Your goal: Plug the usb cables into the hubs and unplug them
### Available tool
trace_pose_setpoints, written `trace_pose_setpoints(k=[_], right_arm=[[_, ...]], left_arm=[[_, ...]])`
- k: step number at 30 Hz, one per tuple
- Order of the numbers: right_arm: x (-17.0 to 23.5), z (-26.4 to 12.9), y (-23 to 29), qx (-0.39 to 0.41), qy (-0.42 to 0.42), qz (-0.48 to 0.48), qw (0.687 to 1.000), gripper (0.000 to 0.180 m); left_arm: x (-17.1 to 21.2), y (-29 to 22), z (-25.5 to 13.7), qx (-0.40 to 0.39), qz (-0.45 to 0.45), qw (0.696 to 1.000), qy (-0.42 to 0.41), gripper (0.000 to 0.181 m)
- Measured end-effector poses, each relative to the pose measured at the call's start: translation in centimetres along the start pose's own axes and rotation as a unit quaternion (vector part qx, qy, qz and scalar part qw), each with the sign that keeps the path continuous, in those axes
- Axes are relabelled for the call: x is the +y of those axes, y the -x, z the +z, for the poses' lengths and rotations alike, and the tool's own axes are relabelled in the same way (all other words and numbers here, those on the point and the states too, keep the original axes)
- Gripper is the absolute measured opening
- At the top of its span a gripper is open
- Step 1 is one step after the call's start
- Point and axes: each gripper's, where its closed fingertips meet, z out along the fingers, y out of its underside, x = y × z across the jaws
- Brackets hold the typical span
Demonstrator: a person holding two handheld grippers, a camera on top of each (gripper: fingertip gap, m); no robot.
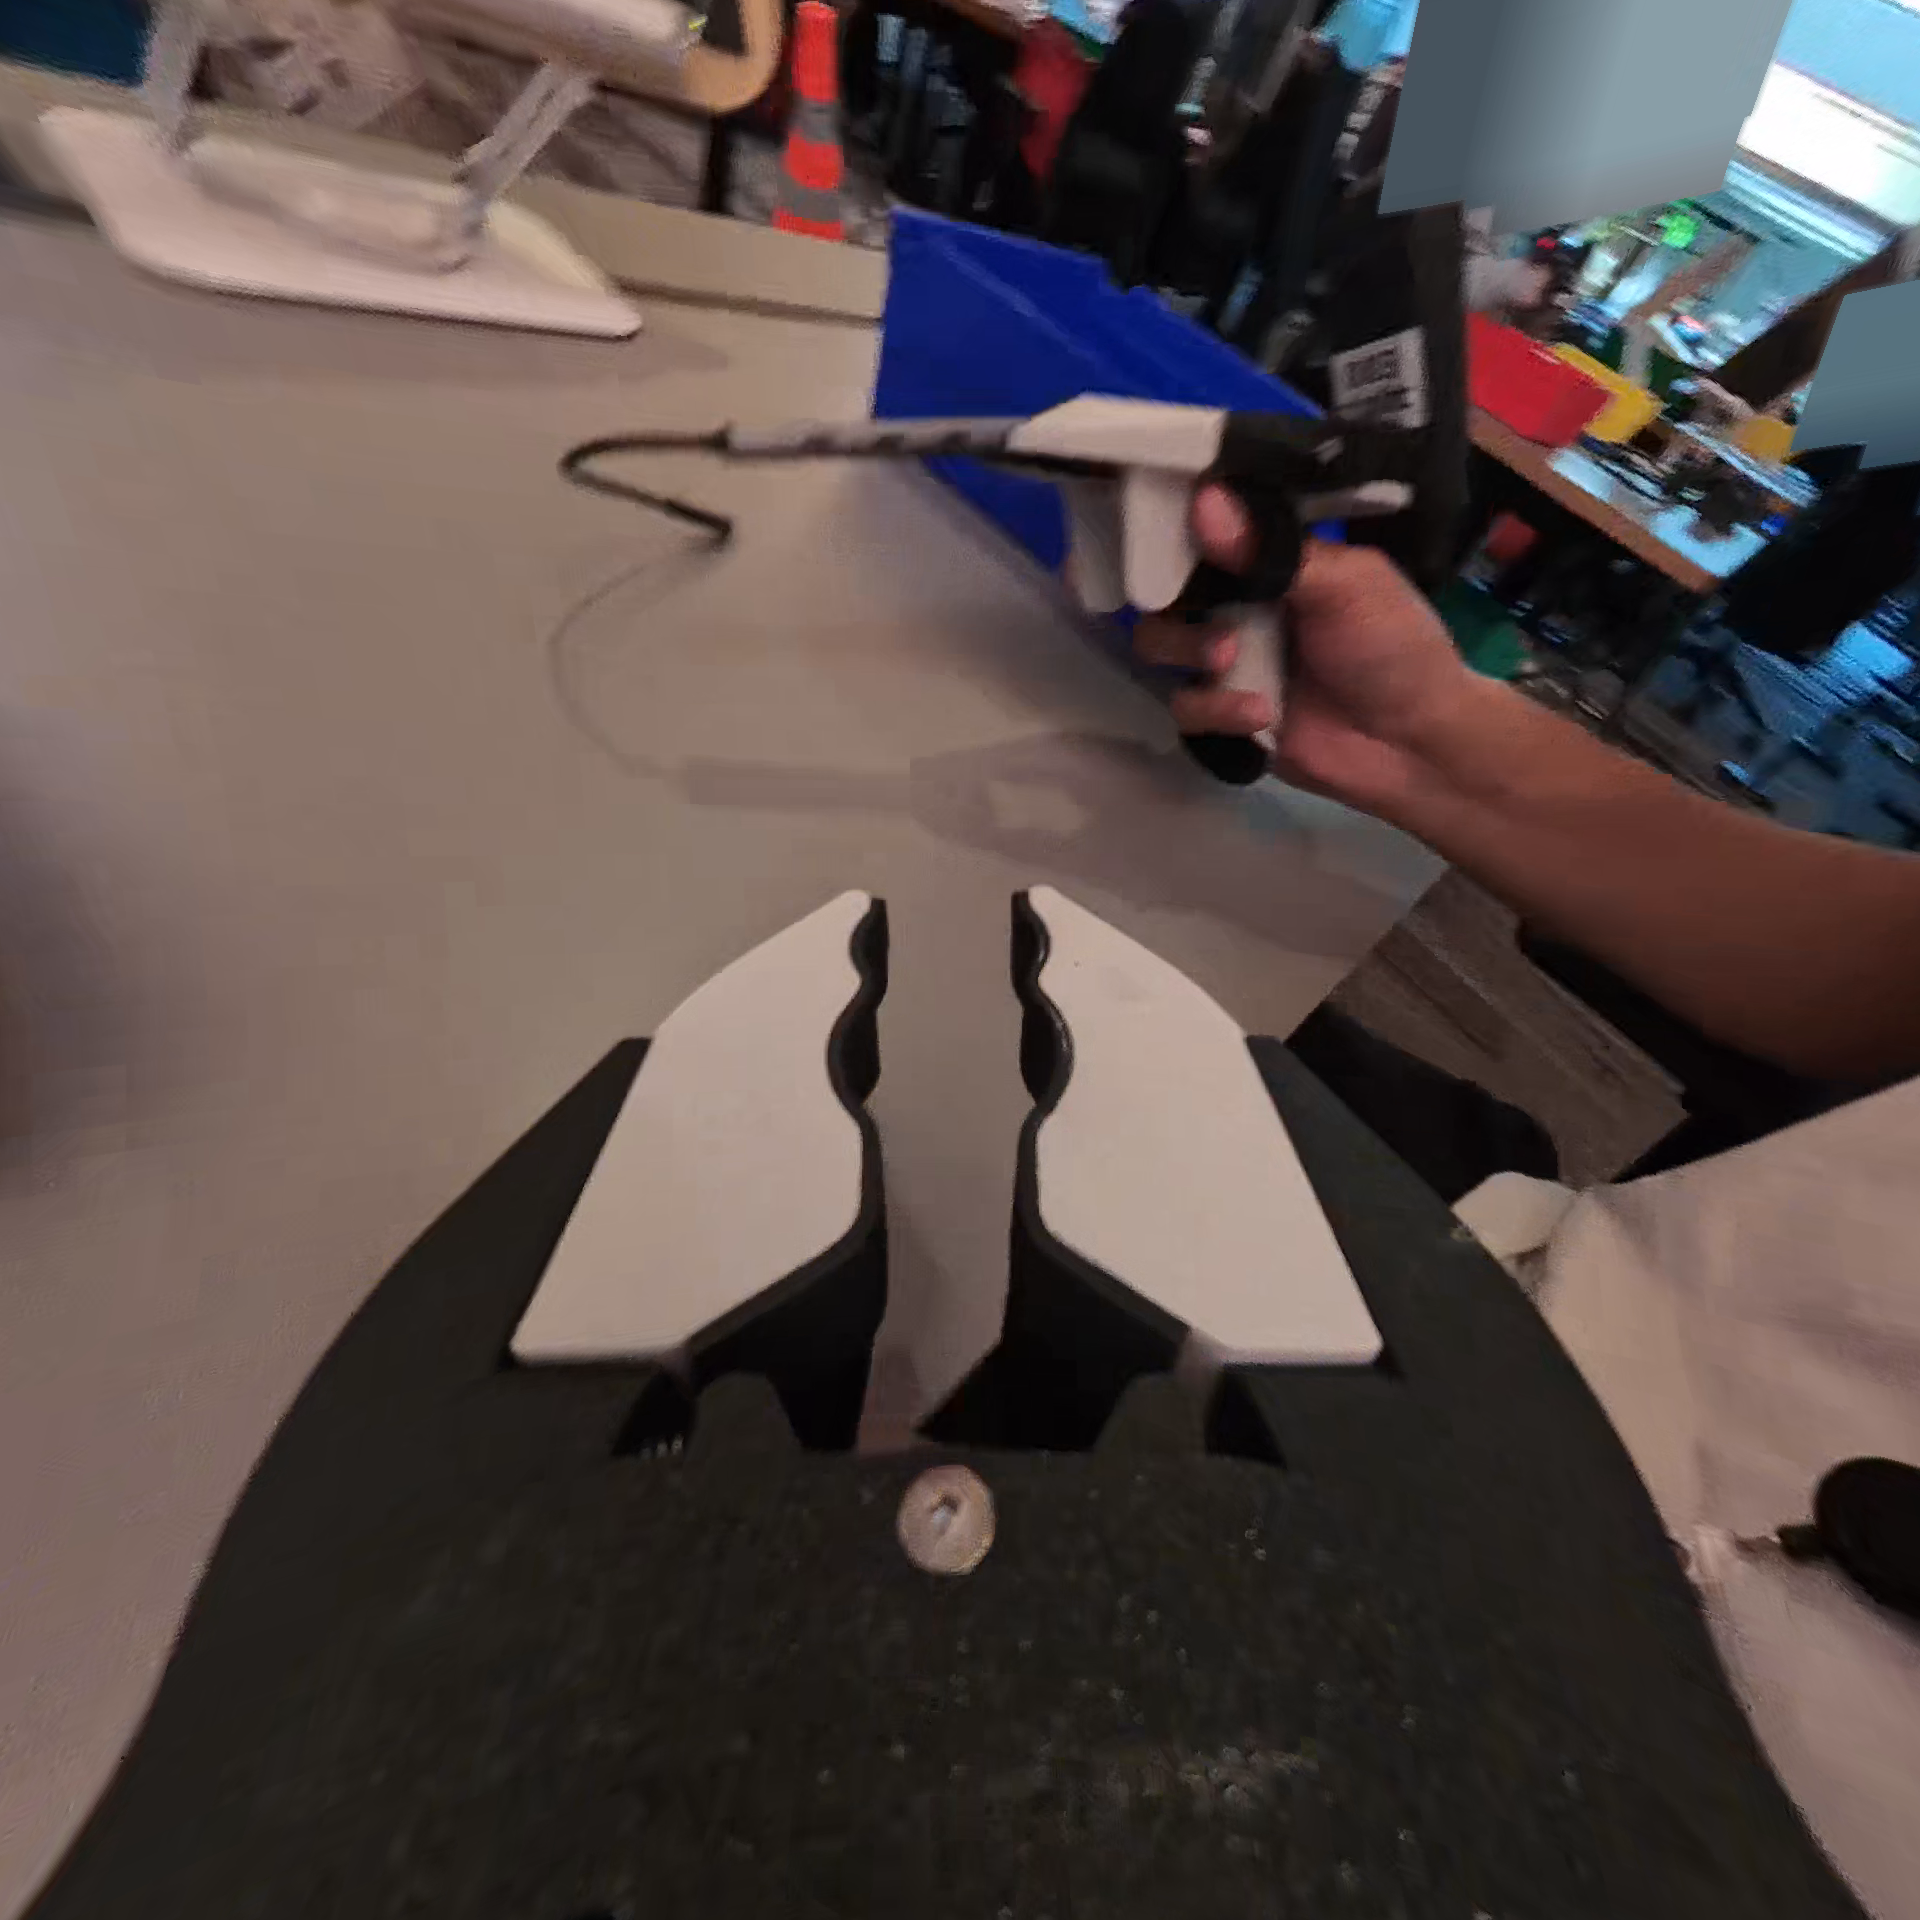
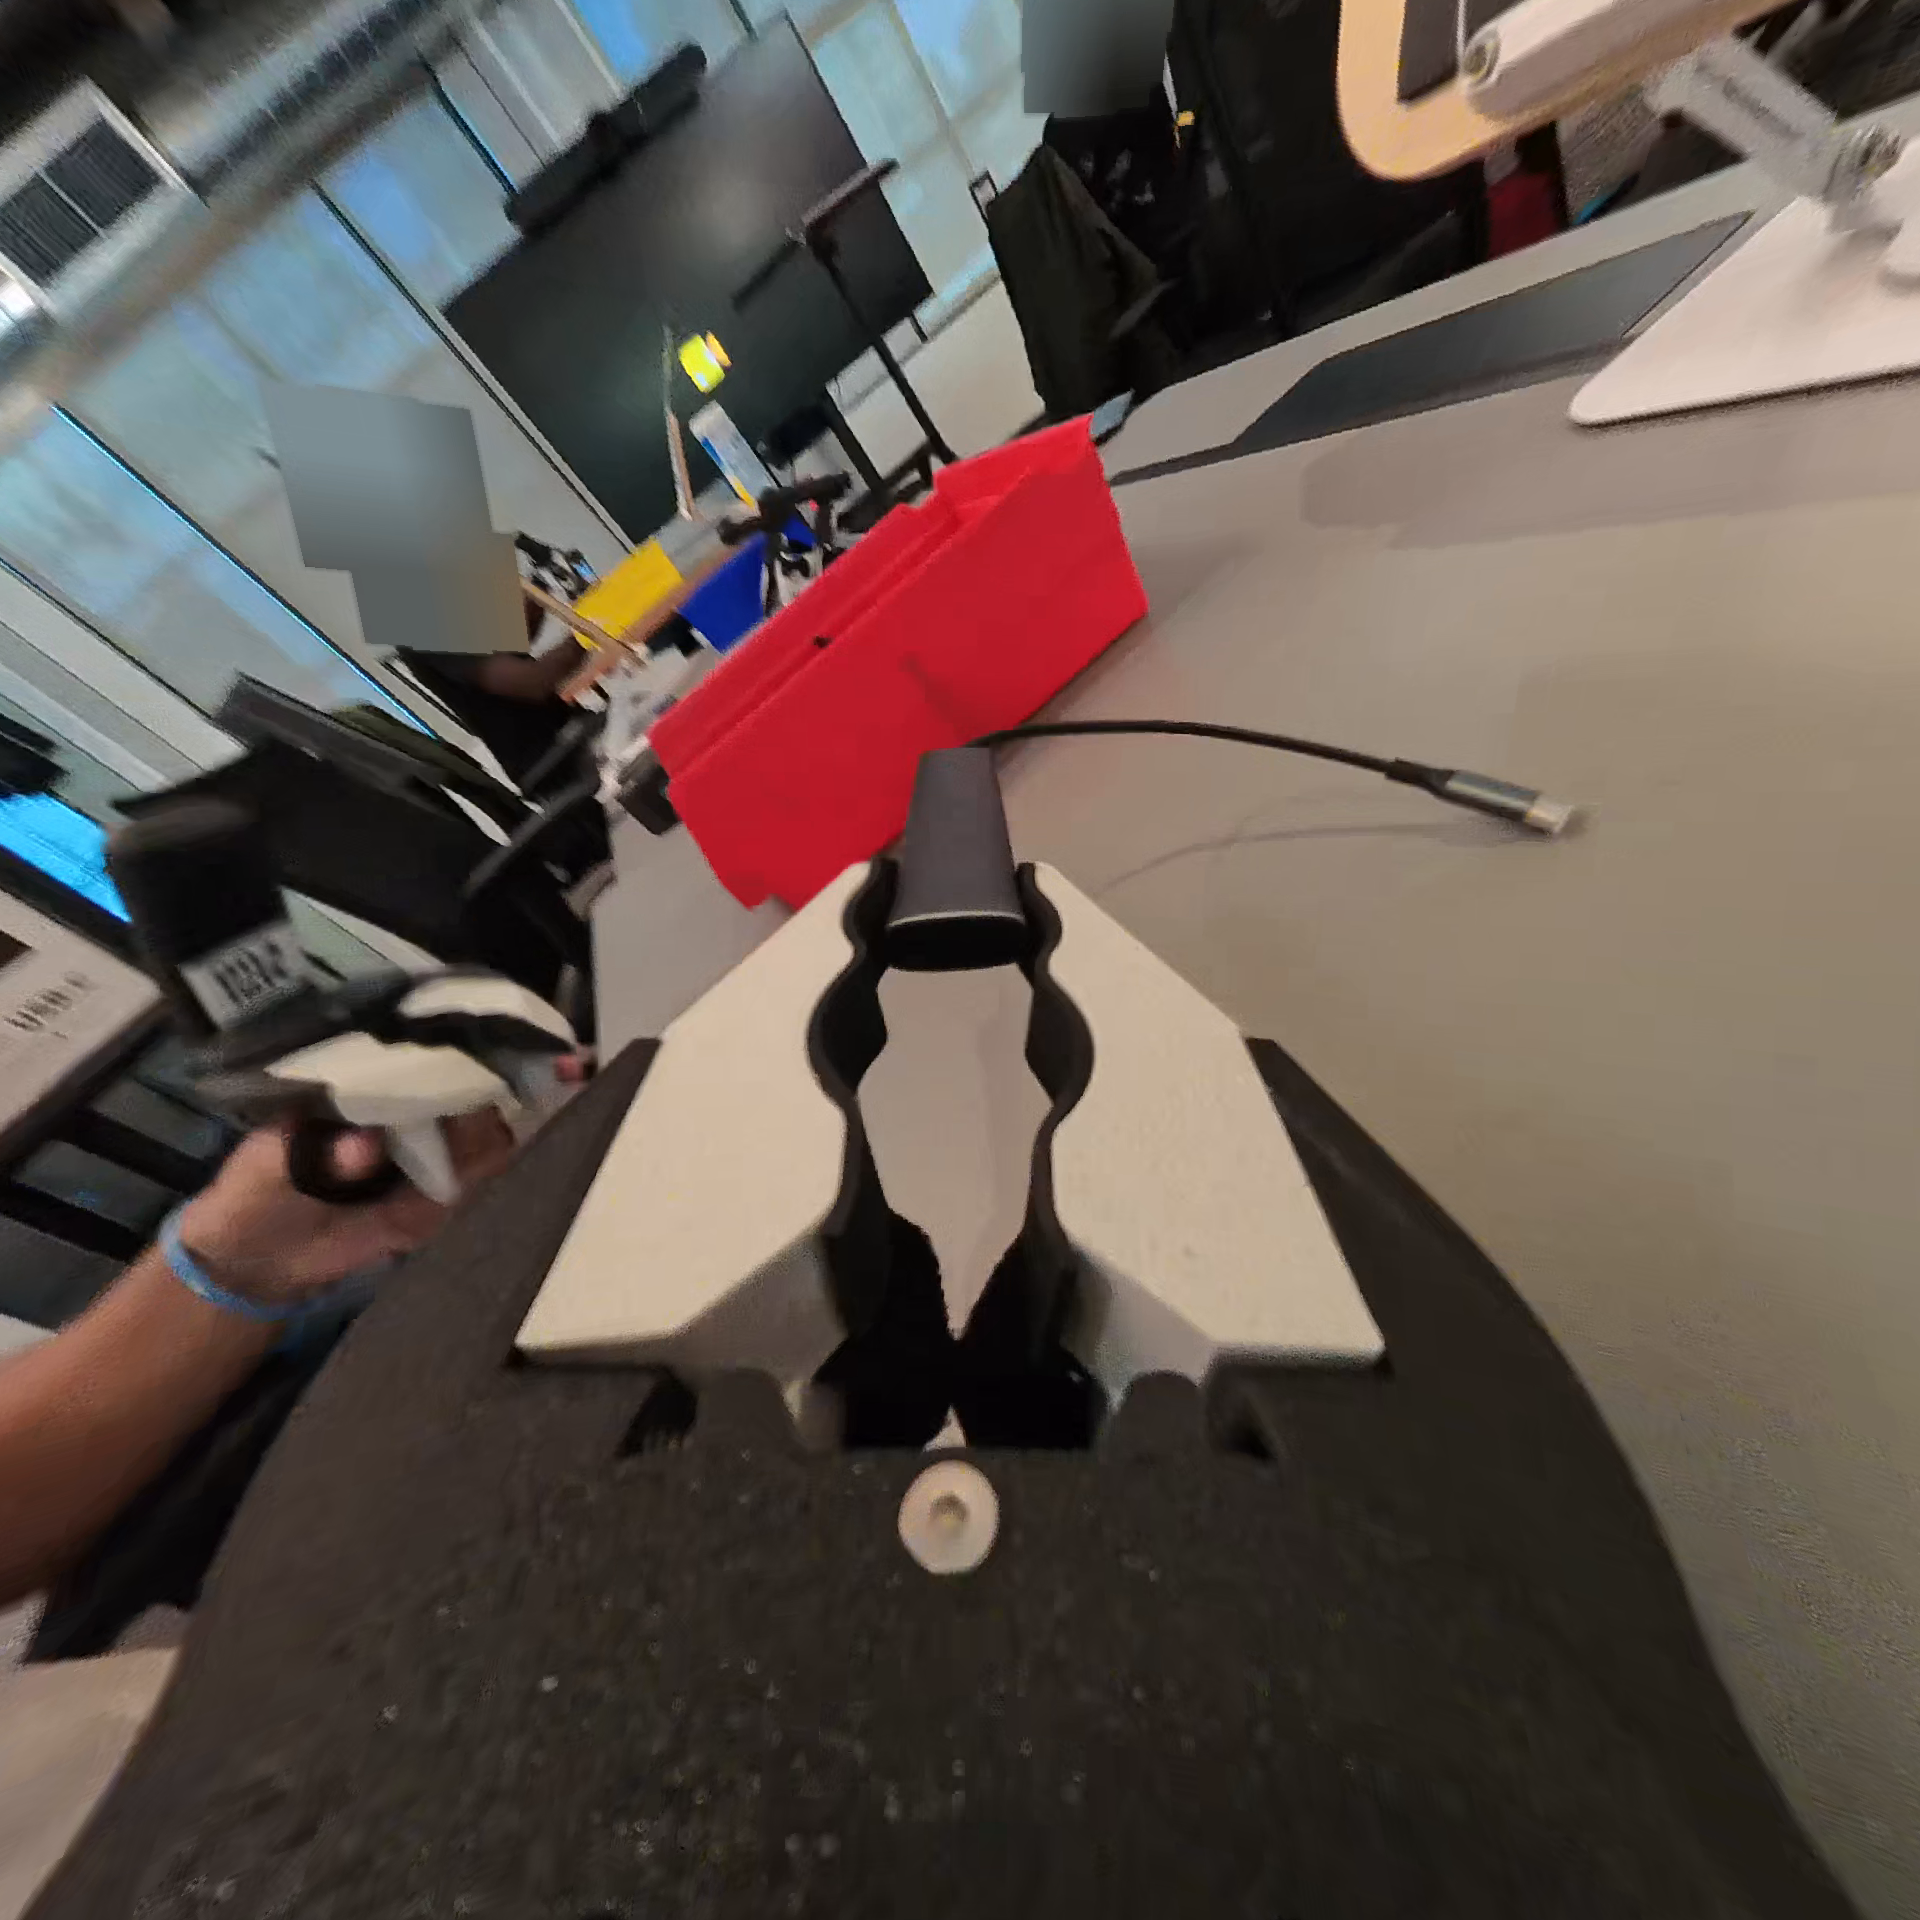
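My right gripper (image 2: 956, 906) is shut on a dark grey USB hub (image 2: 954, 831) and holds it above the grey table (image 2: 1455, 1143). The hub's black cable (image 2: 1195, 736) runs right and ends in a metal plug (image 2: 1507, 808) that lies loose on the table. In the left wrist view the right gripper (image 1: 1023, 436) holds the hub (image 1: 873, 438) out to the left, with the cable (image 1: 623, 468) looping down to the table. My left gripper (image 1: 951, 914) is open and empty, low over the table near its front edge. It shows blurred at the left of the right wrist view (image 2: 540, 1039).
A red bin (image 2: 904, 675) stands just beyond the hub. A blue bin (image 1: 997, 322) stands behind the right gripper. A white stand with a flat base (image 1: 343, 249) sits at the table's far side, next to a dark mat (image 2: 1507, 343). An orange cone (image 1: 821, 135) stands behind. The grippers' ends are close to 20 cm from one another. From my right tips it is roughly 40 cm to the flat base (image 1: 343, 249); from my left, 50 cm.
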Motion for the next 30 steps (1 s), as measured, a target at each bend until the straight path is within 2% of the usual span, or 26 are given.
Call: trace_pose_setpoints(k=[3, 5, 8, 11, 14, 17, 20, 21, 25, 27, 28, 30], right_arm=[[1.1, -0.2, 1.1, -0.004, -0.021, 0.035, 0.999, 0.021], [1.3, -0.4, 1.5, -0.001, -0.031, 0.039, 0.999, 0.021], [1.3, -0.8, 2.3, -0.014, -0.039, 0.036, 0.998, 0.021], [1.4, -0.9, 2.4, -0.025, -0.034, 0.035, 0.998, 0.021], [1.5, -0.6, 2.3, -0.028, -0.023, 0.015, 0.999, 0.021], [1.9, -0.3, 2.0, -0.026, -0.015, 0.014, 0.999, 0.021], [2.1, 0.0, 1.8, -0.022, -0.013, 0.013, 1.0, 0.021], [2.1, 0.0, 1.7, -0.022, -0.013, 0.013, 1.0, 0.021], [2.2, 0.3, 1.6, -0.023, -0.007, 0.007, 1.0, 0.021], [2.3, 0.5, 1.4, -0.02, -0.004, 0.002, 1.0, 0.021], [2.3, 0.5, 1.4, -0.02, -0.003, 0.002, 1.0, 0.021], [2.3, 0.6, 1.3, -0.022, -0.003, 0.006, 1.0, 0.021]], left_arm=[[2.1, 1.7, -1.9, -0.031, -0.037, 0.999, 0.002, 0.024], [1.0, 3.6, -3.4, -0.048, -0.033, 0.998, -0.001, 0.026], [-1.6, 7.2, -5.8, -0.066, 0.076, 0.993, 0.059, 0.028], [-4.4, 12.8, -7.7, -0.094, 0.243, 0.951, 0.165, 0.025], [-6.2, 19.3, -7.6, -0.1, 0.331, 0.9, 0.265, 0.022], [-4.8, 23.0, -6.1, -0.039, 0.316, 0.876, 0.363, 0.024], [-1.9, 24.3, -5.2, 0.028, 0.281, 0.843, 0.457, 0.039], [-1.2, 24.5, -5.1, 0.043, 0.278, 0.833, 0.476, 0.039], [0.7, 26.4, -4.7, 0.036, 0.317, 0.795, 0.516, 0.034], [0.9, 26.9, -4.6, 0.03, 0.351, 0.781, 0.516, 0.015], [0.3, 26.7, -4.5, 0.028, 0.369, 0.782, 0.503, 0.005], [-2.5, 26.0, -4.2, 0.002, 0.377, 0.814, 0.442, 0.005]])
